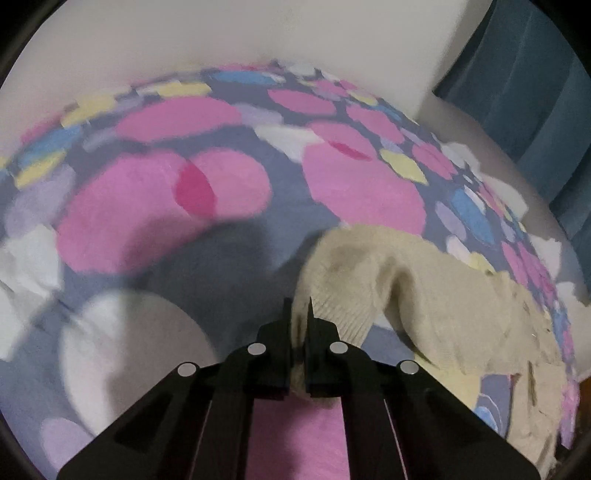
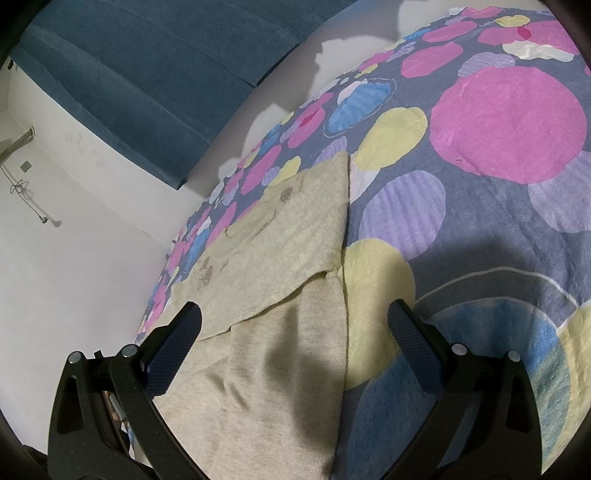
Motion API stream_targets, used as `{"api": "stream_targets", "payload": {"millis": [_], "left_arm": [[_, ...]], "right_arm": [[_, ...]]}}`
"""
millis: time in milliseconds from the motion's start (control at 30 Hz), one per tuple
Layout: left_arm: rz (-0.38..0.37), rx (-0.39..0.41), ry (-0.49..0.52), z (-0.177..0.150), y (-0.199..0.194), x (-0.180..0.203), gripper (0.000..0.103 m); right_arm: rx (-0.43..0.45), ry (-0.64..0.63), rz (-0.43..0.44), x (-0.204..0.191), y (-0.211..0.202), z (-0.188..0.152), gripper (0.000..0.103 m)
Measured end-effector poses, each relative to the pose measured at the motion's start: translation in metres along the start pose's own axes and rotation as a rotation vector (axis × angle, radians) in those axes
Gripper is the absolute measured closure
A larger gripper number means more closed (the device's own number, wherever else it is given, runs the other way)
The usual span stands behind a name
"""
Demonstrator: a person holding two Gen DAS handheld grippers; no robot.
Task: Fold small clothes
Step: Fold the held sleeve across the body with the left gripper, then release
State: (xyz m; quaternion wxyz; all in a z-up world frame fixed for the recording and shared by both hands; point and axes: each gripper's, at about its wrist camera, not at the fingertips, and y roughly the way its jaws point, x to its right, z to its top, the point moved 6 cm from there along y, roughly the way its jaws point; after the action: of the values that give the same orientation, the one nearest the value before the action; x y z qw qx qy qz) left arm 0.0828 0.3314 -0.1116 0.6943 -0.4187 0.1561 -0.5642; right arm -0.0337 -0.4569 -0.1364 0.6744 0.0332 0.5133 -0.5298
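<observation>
A small beige knit garment (image 1: 413,291) lies on a bedspread with big coloured dots (image 1: 236,236). My left gripper (image 1: 298,317) is shut on an edge of the garment, and the fabric rises from the bed into the jaws. In the right wrist view the same garment (image 2: 280,302) lies partly folded, one layer over another, with a straight edge on its right. My right gripper (image 2: 295,317) is open and empty, its fingers (image 2: 410,339) spread just above the garment's near part.
The bedspread (image 2: 498,206) covers a white mattress (image 2: 74,277). A blue padded headboard (image 2: 140,77) stands beyond the bed's edge; it also shows in the left wrist view (image 1: 532,92). A white wall (image 1: 221,33) is behind.
</observation>
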Motion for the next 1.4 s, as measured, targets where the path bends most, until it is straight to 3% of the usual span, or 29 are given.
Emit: {"api": "stream_targets", "payload": {"millis": [200,400,500,733,900,1133,1233,1400], "left_arm": [[0.052,0.055,0.020,0.046,-0.029,-0.016,0.099],[0.041,0.029,0.121,0.070,-0.054,0.018,0.099],[-0.017,0.008,0.169,0.080,-0.076,0.050,0.099],[-0.200,0.097,0.382,0.083,-0.161,0.184,0.099],[-0.366,0.104,0.497,0.047,-0.183,0.298,0.099],[-0.594,0.002,0.650,-0.046,-0.150,0.457,0.099],[-0.651,-0.101,0.672,-0.095,-0.118,0.506,0.099],[-0.626,-0.232,0.775,-0.182,-0.060,0.552,0.098]], "right_arm": [[-0.002,0.000,-0.001,0.001,0.000,0.001,0.002],[-0.002,0.000,-0.001,0.001,0.000,0.001,0.002],[-0.003,-0.001,-0.003,0.001,0.001,0.001,0.002],[-0.005,-0.002,-0.004,0.003,0.001,0.001,0.002],[-0.003,-0.002,-0.001,0.005,0.000,0.002,0.002],[0.001,0.000,0.000,0.003,0.000,0.001,0.002],[0.003,0.001,0.001,0.002,-0.001,0.000,0.002],[0.006,0.002,0.002,0.000,-0.002,-0.001,0.002]]}}
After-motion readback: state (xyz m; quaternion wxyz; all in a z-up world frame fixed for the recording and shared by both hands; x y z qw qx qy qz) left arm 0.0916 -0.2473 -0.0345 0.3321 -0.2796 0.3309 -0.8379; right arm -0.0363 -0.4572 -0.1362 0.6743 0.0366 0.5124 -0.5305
